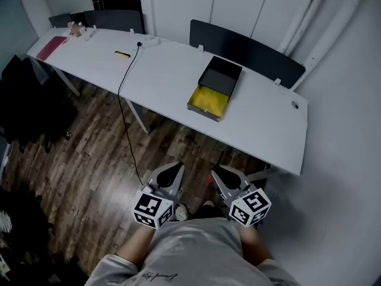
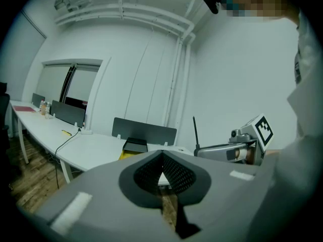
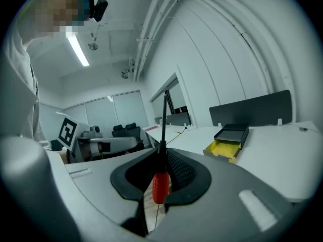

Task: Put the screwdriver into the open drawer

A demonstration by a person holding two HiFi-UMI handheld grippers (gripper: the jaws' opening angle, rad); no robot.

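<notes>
No words or numbers can be read in any view.

The only signs are black-and-white square markers on the cube (image 1: 153, 210) of the left gripper (image 1: 171, 173) and the cube (image 1: 250, 207) of the right gripper (image 1: 226, 176). They are coded patterns, not letters. A short line of script crosses the person's shirt (image 1: 158, 276), too small and blurred to read. Any print on the small things at the far end of the bench (image 1: 172, 70) is too small to tell.
</notes>
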